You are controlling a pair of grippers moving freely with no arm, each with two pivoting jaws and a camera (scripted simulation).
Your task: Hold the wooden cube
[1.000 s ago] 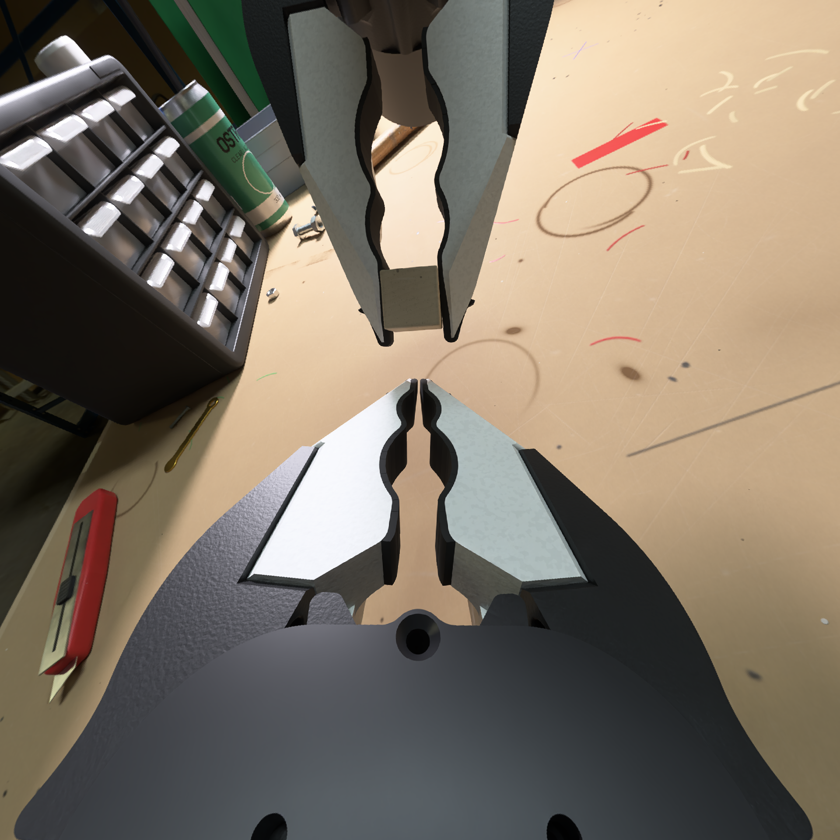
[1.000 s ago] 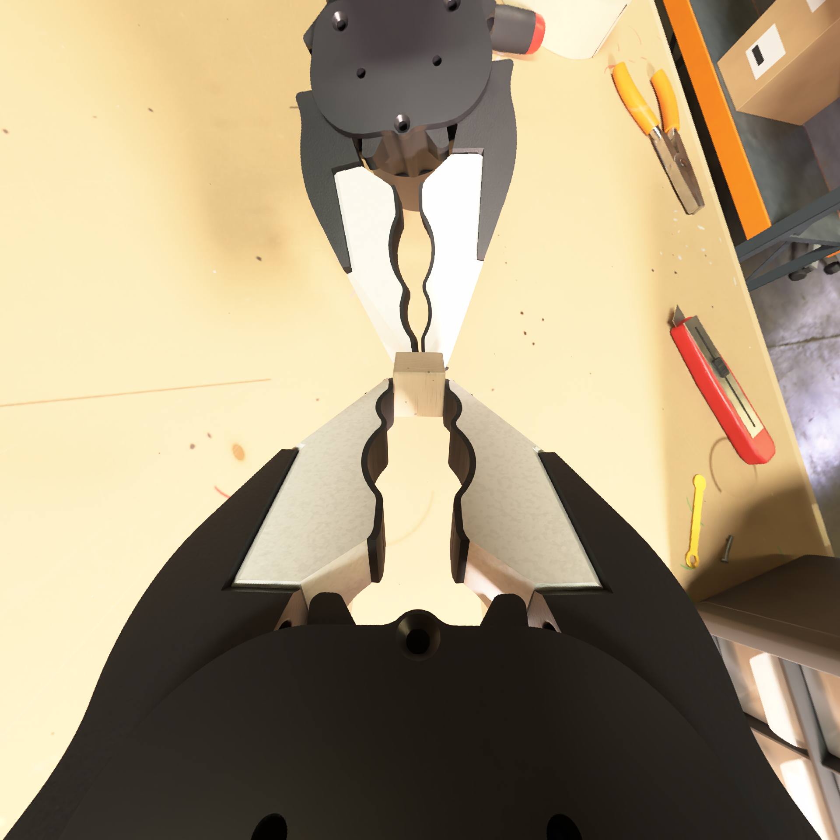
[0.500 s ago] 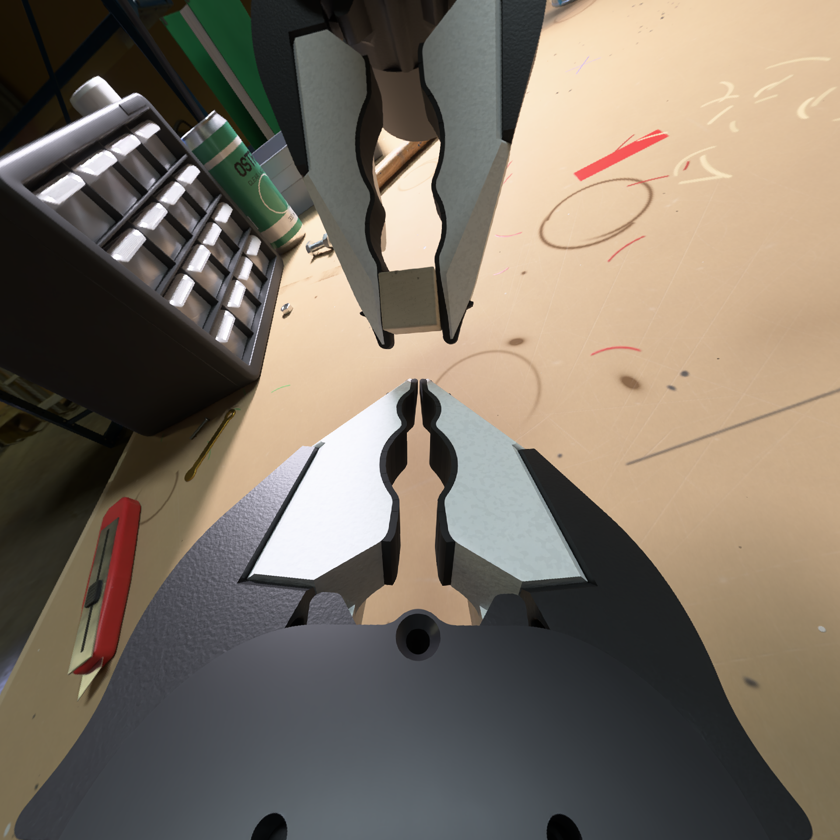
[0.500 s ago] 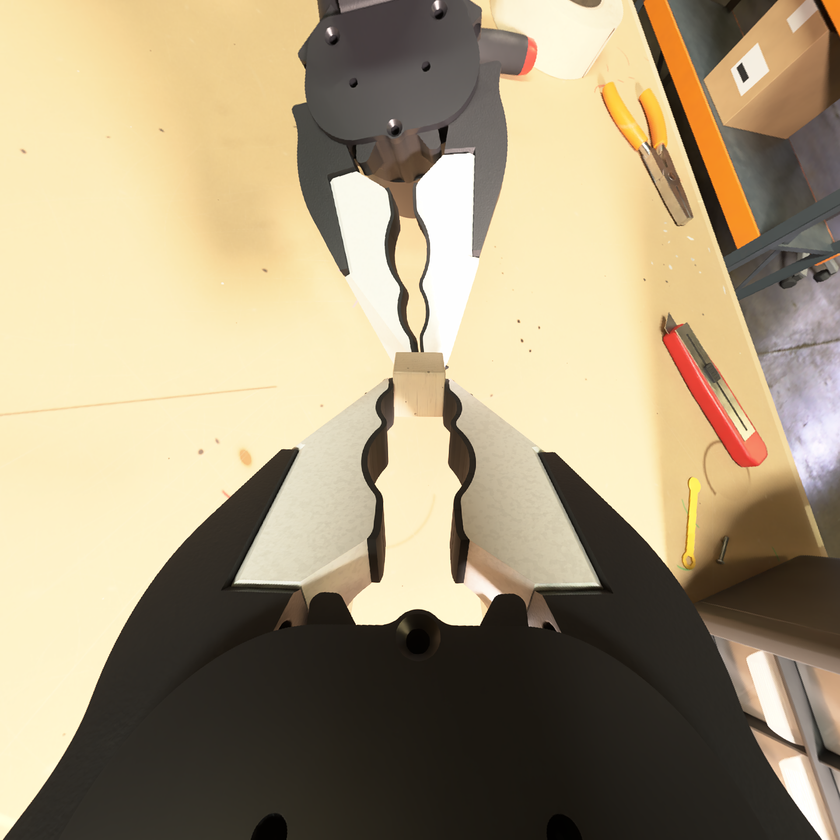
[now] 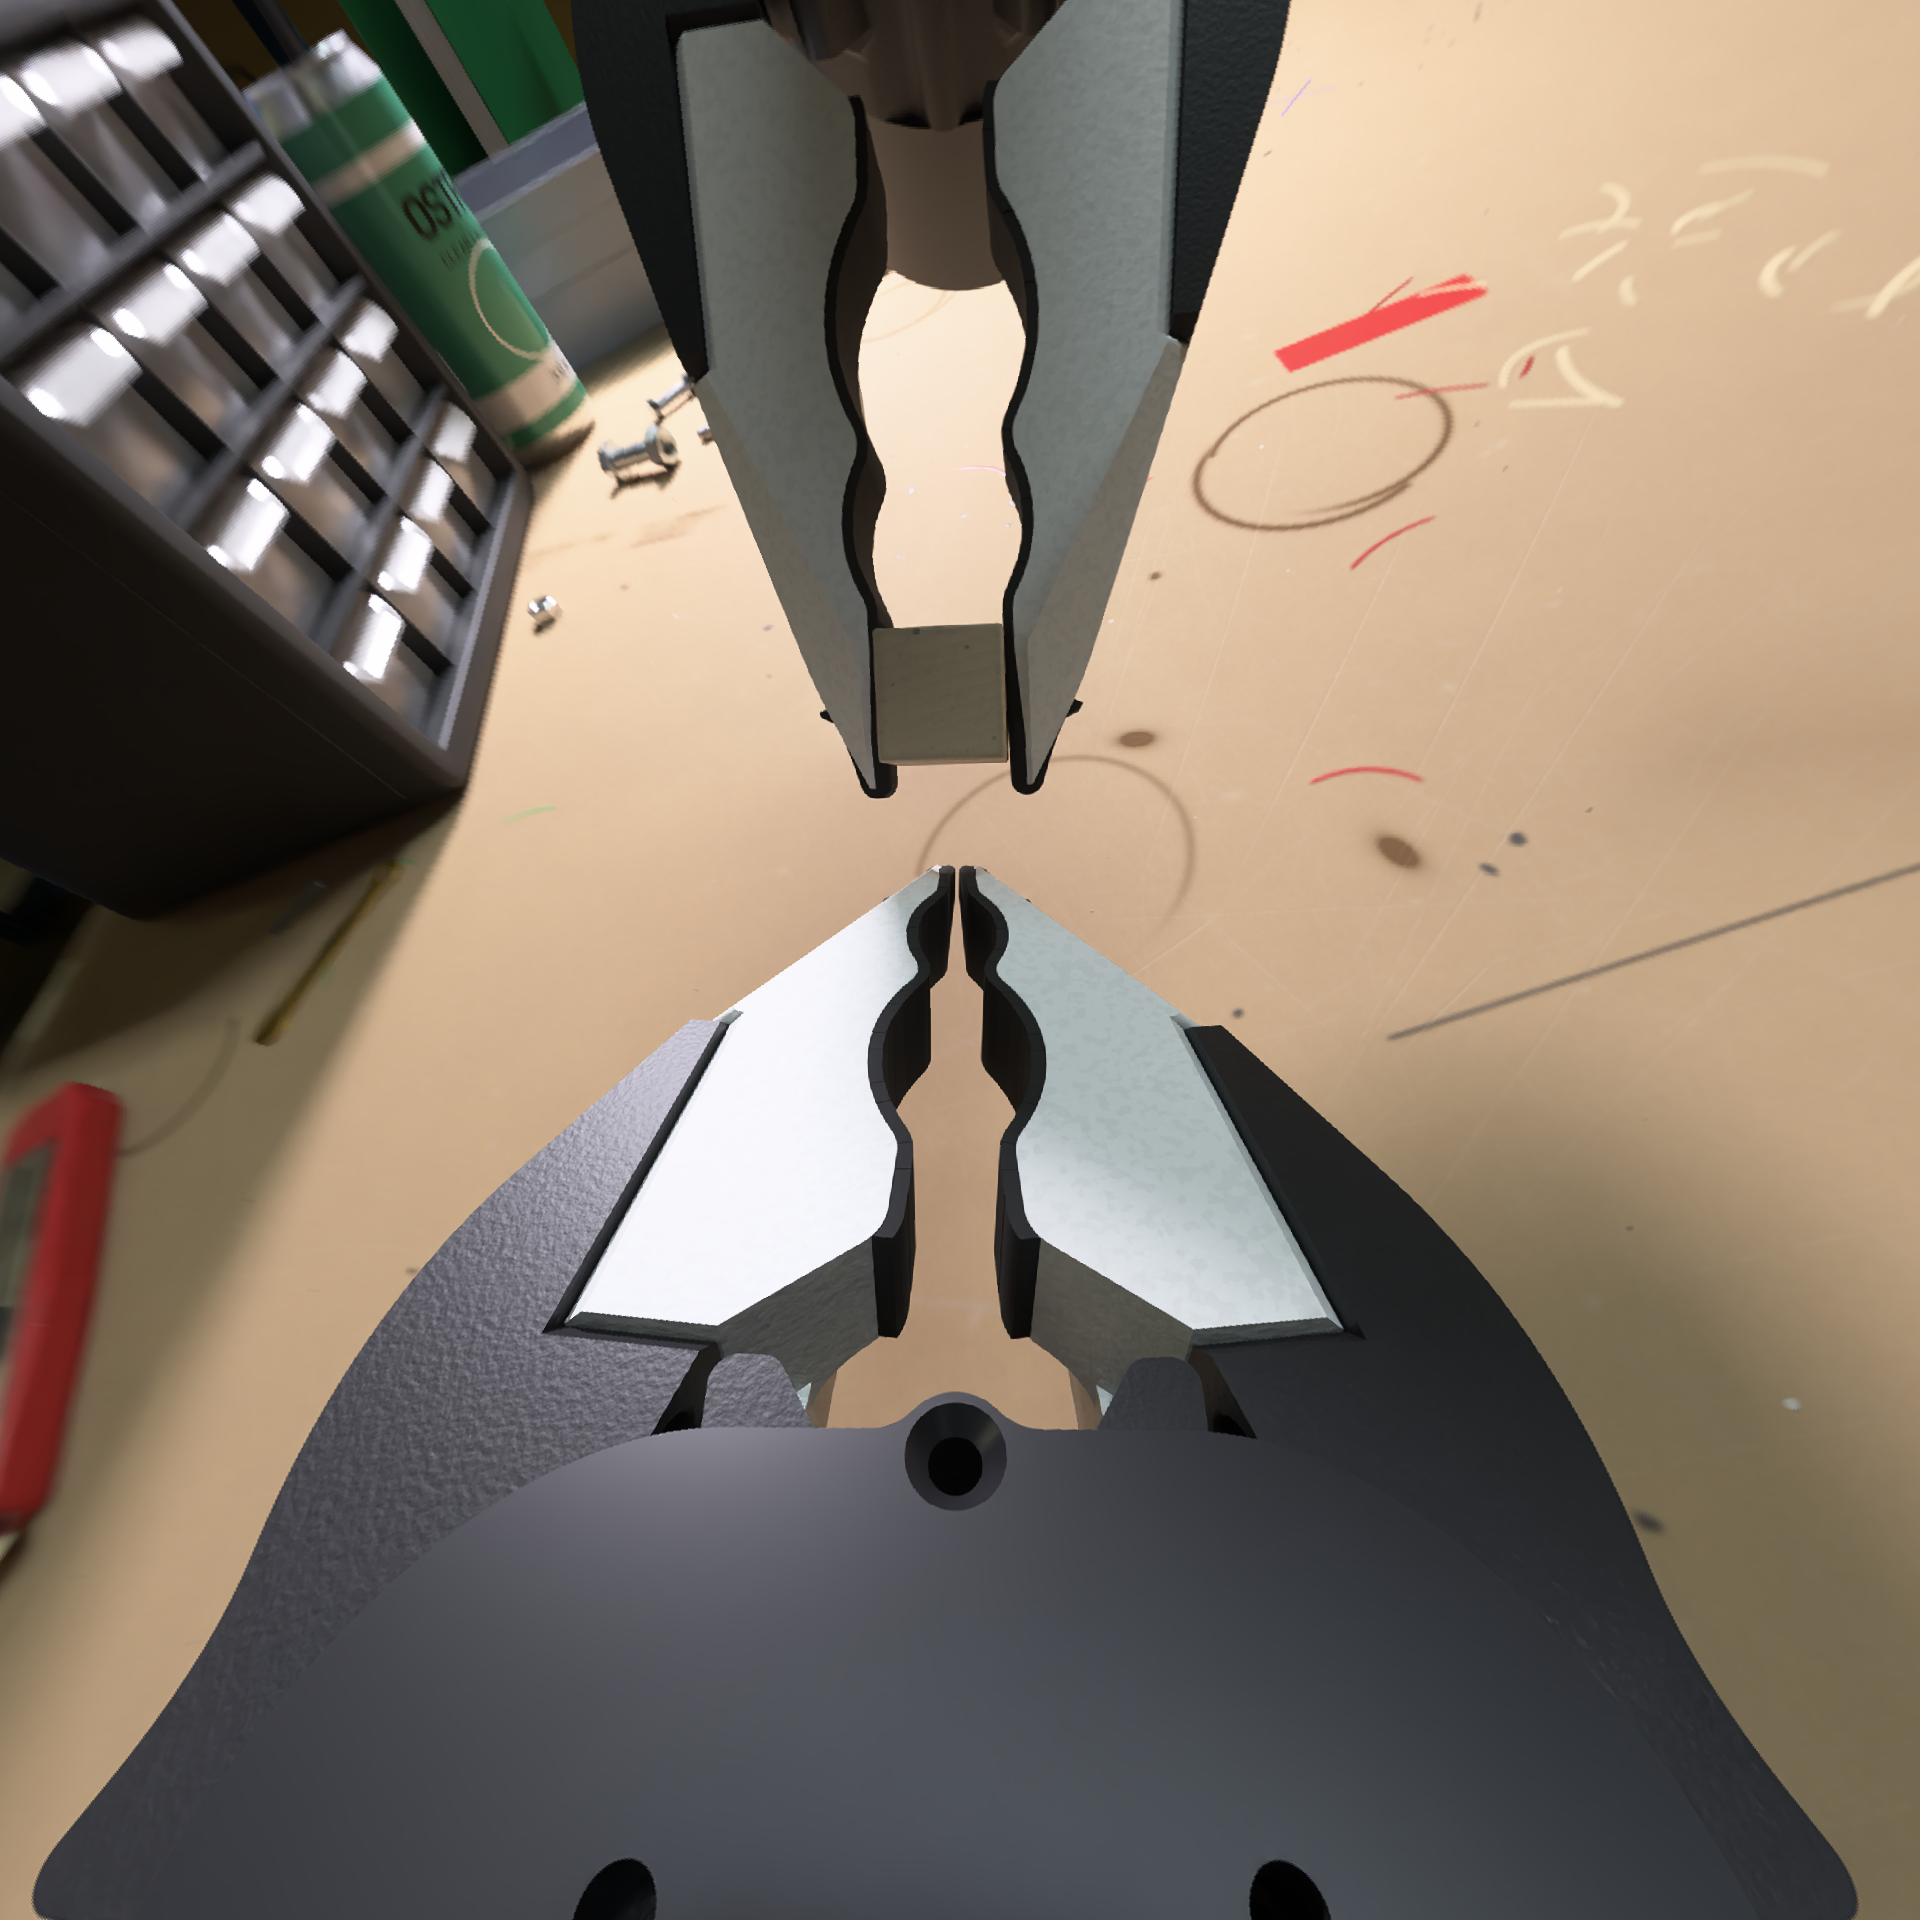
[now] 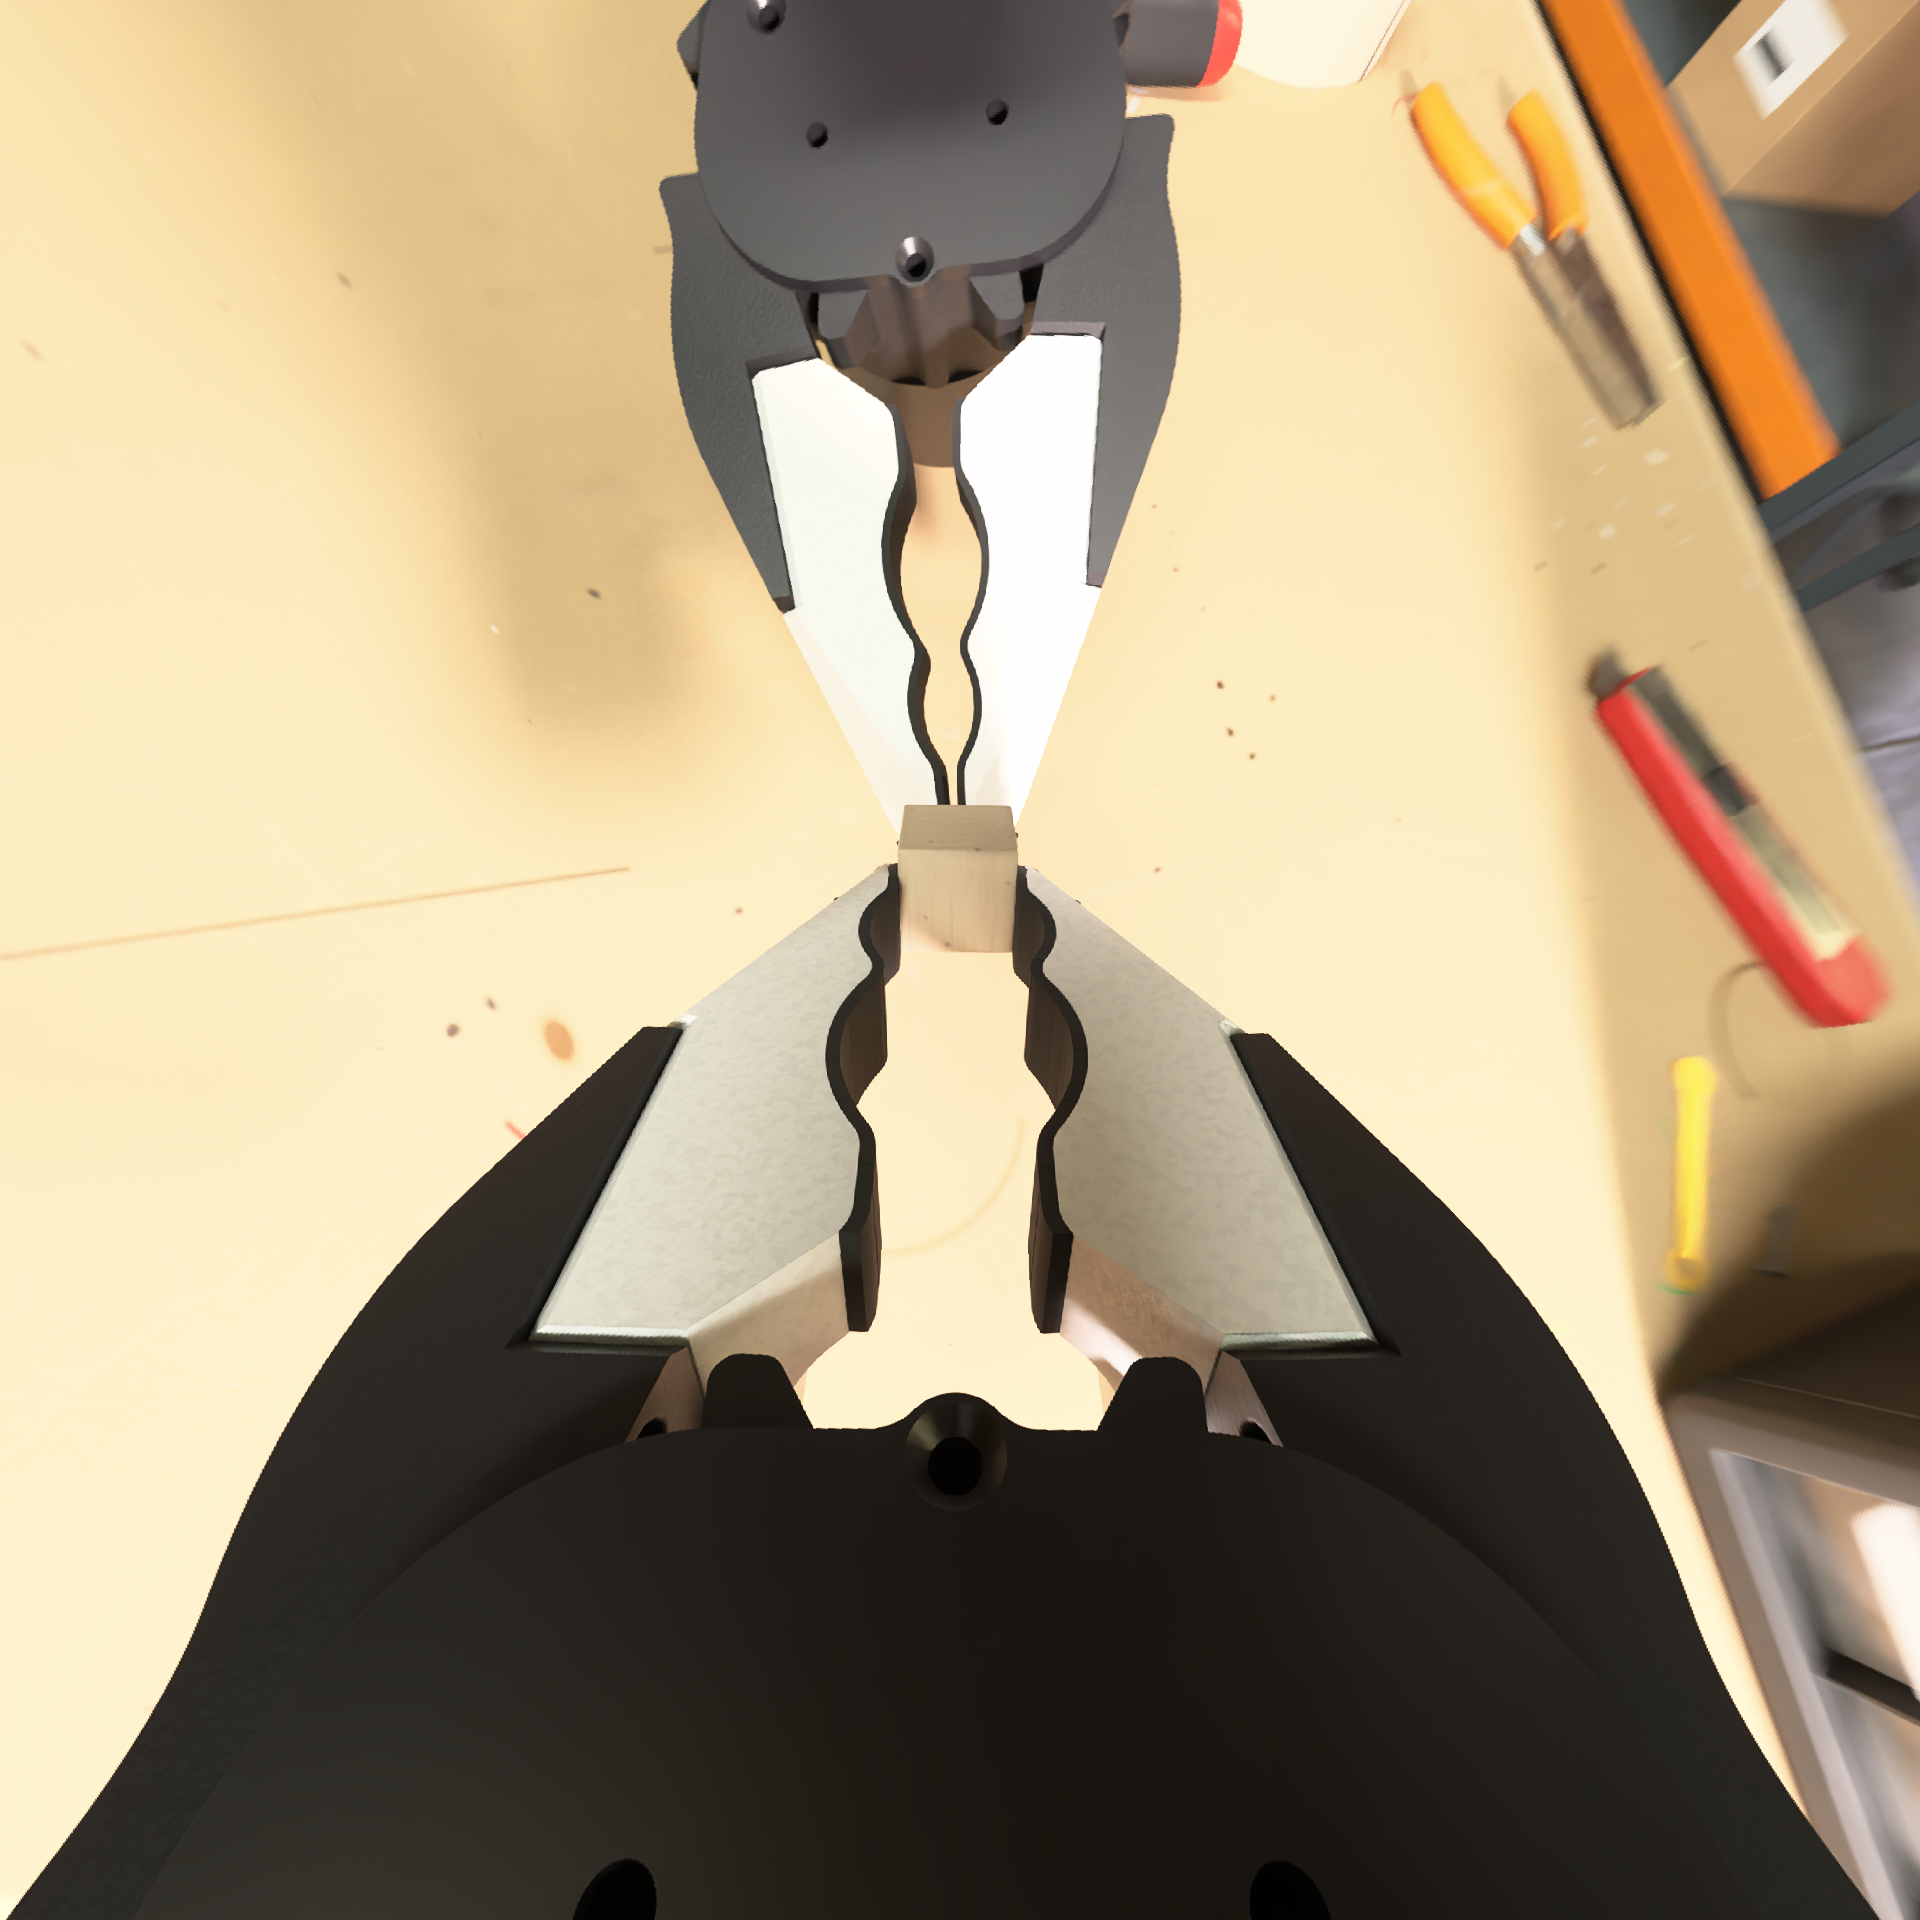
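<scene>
The wooden cube [image 6: 956, 883] is a small pale block held between the fingertips of my right gripper [image 6: 956, 894], above the tan workbench. In the left wrist view the cube [image 5: 940, 694] shows between the right gripper's [image 5: 951, 774] two fingers, facing me. My left gripper [image 5: 954, 878] is shut and empty, its tips a short way in front of the cube. In the right wrist view the left gripper [image 6: 954, 798] points at me with its tips just behind the cube; whether they touch it I cannot tell.
A dark drawer cabinet [image 5: 208, 499], a green can [image 5: 457, 281] and loose bolts [image 5: 634, 452] stand at the left. A red utility knife [image 6: 1745, 852], a yellow cotter pin [image 6: 1688, 1174], orange pliers [image 6: 1527, 229] and the bench edge lie at the right.
Both grippers have moved together over the bench toward the drawer cabinet side and lower, so the background has shifted. The cube stays gripped and the left gripper stays shut.
</scene>
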